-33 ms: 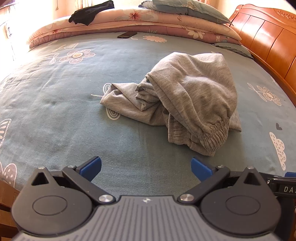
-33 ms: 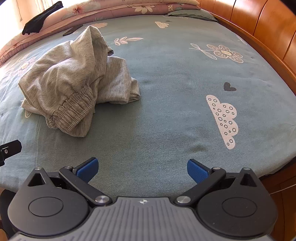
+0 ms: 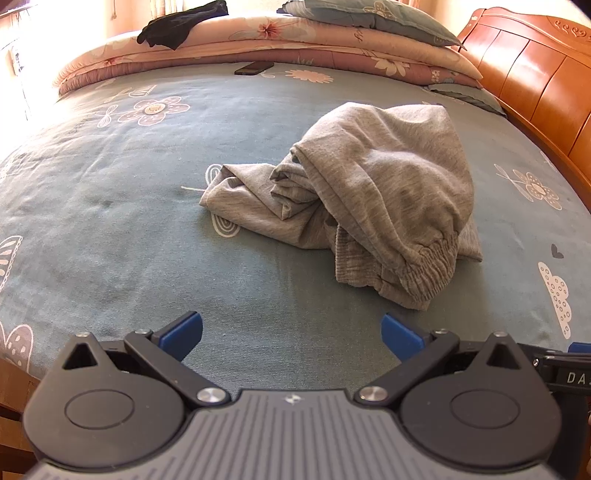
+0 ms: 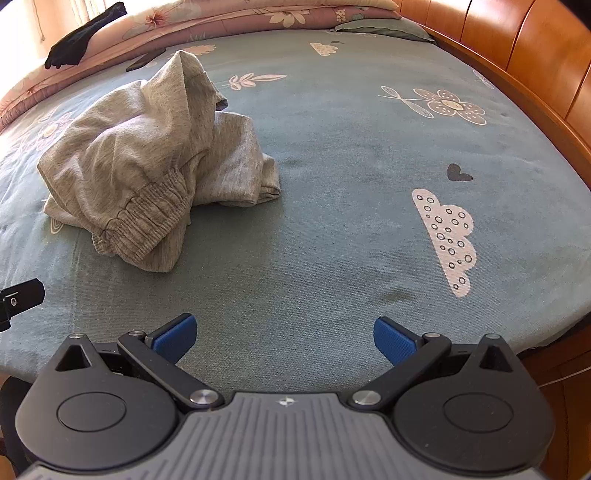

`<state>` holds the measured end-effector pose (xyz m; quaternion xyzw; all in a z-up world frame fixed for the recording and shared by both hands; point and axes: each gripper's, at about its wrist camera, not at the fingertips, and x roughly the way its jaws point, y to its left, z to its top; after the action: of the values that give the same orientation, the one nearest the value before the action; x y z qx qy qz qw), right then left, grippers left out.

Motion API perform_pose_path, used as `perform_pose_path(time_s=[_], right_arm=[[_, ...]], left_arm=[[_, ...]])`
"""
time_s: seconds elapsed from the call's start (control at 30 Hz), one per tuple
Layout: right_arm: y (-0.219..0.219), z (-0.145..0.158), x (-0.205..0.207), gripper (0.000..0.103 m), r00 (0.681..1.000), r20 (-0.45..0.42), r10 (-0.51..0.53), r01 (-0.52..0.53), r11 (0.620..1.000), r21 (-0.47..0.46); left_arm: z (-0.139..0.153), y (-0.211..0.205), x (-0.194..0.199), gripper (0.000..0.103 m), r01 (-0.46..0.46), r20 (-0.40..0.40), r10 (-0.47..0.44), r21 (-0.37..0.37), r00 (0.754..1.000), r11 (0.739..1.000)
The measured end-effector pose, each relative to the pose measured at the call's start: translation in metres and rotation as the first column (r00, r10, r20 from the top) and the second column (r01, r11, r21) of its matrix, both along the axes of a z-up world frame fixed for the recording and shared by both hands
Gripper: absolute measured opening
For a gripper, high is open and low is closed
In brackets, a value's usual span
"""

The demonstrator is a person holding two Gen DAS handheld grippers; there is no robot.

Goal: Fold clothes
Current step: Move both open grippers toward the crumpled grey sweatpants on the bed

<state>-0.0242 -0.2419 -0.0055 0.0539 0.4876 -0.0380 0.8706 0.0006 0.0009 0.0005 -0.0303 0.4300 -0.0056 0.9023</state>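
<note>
A crumpled grey garment (image 3: 369, 192) with an elastic ribbed band (image 3: 424, 273) lies in a heap on the teal patterned bedsheet (image 3: 110, 221). My left gripper (image 3: 291, 332) hovers at the near bed edge, open, its blue pads empty; the heap is ahead and slightly right of it. In the right wrist view the same garment (image 4: 140, 158) lies ahead to the left, with its ribbed band (image 4: 147, 218) facing me. My right gripper (image 4: 284, 336) is open too, with only bare sheet (image 4: 332, 221) in front of it.
Folded floral quilts (image 3: 332, 40) and a pillow (image 3: 369, 14) are stacked at the far side, with a black garment (image 3: 181, 26) on top. A dark phone (image 3: 255, 68) lies near them. A wooden headboard (image 3: 535, 74) runs along the right.
</note>
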Motion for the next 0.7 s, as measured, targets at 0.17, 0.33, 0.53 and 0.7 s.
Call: perform_pose_path(time_s=[0.17,0.33,0.53,0.7], right_arm=[[0.003,0.000,0.001,0.103,1.000,0.005,-0.012,0.012,1.000,-0.009],[0.000,0.001,0.000,0.103,1.000,0.019,-0.014,0.014,1.000,0.000],[-0.004,0.003,-0.002,0.103,0.999,0.035,-0.008,0.007,1.000,0.016],[-0.005,0.003,-0.002,0.103,0.999,0.047,-0.008,0.006,0.999,0.042]], left_arm=[[0.002,0.004,0.002,0.103,-0.034,-0.018,0.034,-0.012,0.999,0.999],[0.004,0.007,0.004,0.103,-0.068,-0.036,0.067,-0.023,0.997,0.997],[0.002,0.014,0.006,0.103,-0.101,-0.058,0.098,-0.044,0.994,0.994],[0.002,0.014,0.006,0.103,-0.099,-0.053,0.096,-0.049,0.994,0.994]])
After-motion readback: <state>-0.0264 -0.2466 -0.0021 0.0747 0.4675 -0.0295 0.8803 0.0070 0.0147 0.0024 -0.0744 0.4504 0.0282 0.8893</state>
